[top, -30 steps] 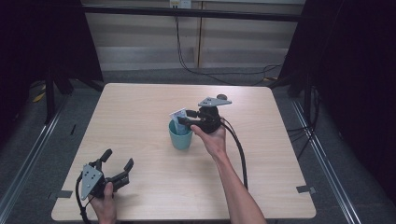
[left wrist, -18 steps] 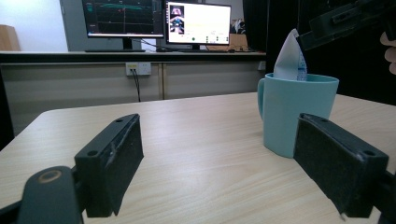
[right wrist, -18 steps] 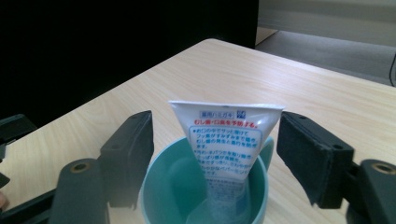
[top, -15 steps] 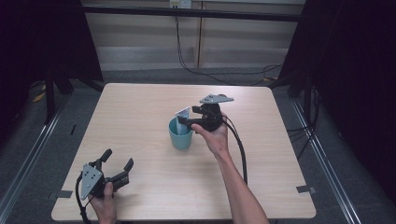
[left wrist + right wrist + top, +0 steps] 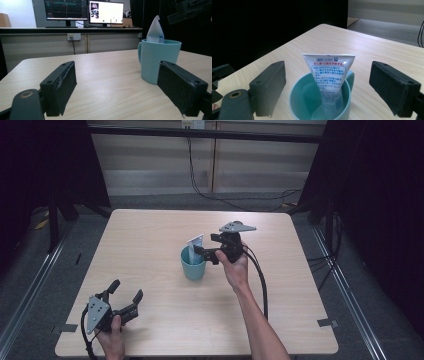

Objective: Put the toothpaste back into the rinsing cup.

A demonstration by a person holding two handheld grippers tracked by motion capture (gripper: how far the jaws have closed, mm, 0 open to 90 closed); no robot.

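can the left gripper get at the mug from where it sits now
Probably yes. The left gripper rests open near the table's front corner, and bare tabletop lies between it and the teal mug. The right gripper, jaws just opened, hangs at the tube above, possibly crowding it.

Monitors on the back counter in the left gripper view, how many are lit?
2: a dark-screened monitor at the left and a bright one just right of it. The dark panel beside them may hide more.

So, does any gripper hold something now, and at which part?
Nothing is held. The right gripper has just opened; the tube stands free in the cup. The left gripper is open.
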